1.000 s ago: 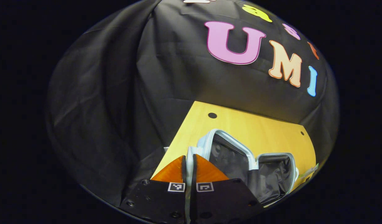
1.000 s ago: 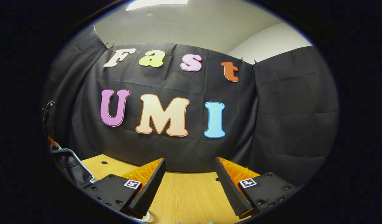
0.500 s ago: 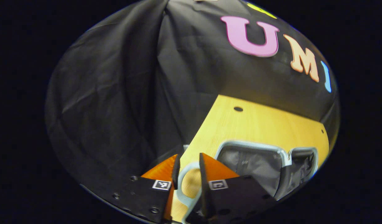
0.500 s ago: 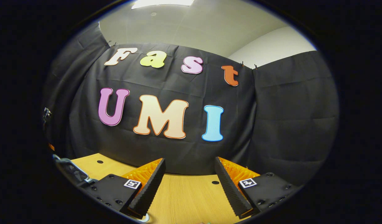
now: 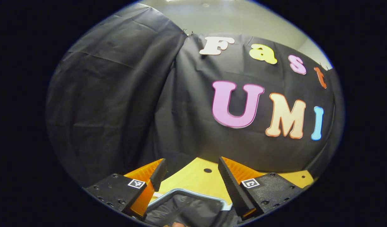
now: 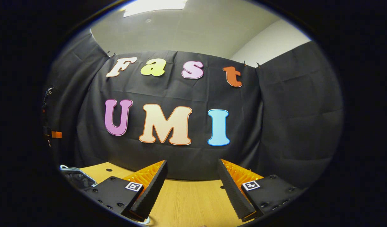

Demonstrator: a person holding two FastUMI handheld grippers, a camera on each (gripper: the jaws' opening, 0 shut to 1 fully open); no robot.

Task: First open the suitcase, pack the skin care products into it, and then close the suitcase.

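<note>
The suitcase (image 5: 184, 206) lies open just below my left gripper (image 5: 192, 161), showing its grey lining and a pale rim (image 5: 187, 191). This gripper is open, its fingers spread above the near edge of the case with nothing between them. In the right gripper view a corner of the suitcase (image 6: 76, 177) peeks in at the far left. My right gripper (image 6: 192, 163) hangs open over bare wooden table (image 6: 187, 201), holding nothing.
The yellow wooden table (image 5: 196, 176) has small round holes (image 5: 207, 170) near its back edge. Black cloth walls close in behind and on both sides. A small pale object (image 6: 146, 221) shows at the bottom edge, under the right gripper's left finger.
My left gripper let go of the suitcase's pale handle, opened wide and tilted upward, so the case slid to the bottom of its view. The right gripper barely shifted.
</note>
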